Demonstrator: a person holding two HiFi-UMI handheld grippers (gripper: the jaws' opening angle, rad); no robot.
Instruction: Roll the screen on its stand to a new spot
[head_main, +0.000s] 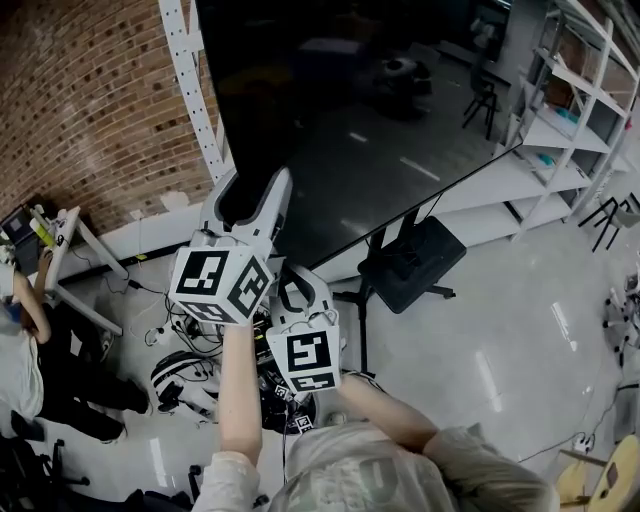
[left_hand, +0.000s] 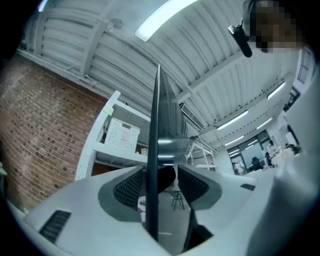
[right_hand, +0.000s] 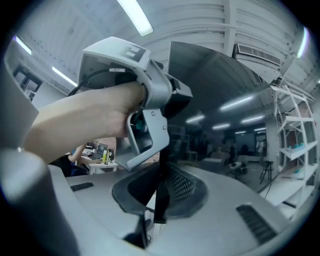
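The big black screen leans on its stand, whose dark base rests on the floor. Both grippers sit at its lower left edge. In the head view my left gripper straddles the edge higher up. In the left gripper view the thin edge runs between the jaws of the left gripper, which stand a little apart from it, open. My right gripper is just below. In the right gripper view the right gripper is shut on the screen's edge, with the left gripper above.
A brick wall and a white truss column stand behind the screen's left side. White shelving lines the right. A person sits at a desk on the left. Cables and gear lie on the floor by my feet.
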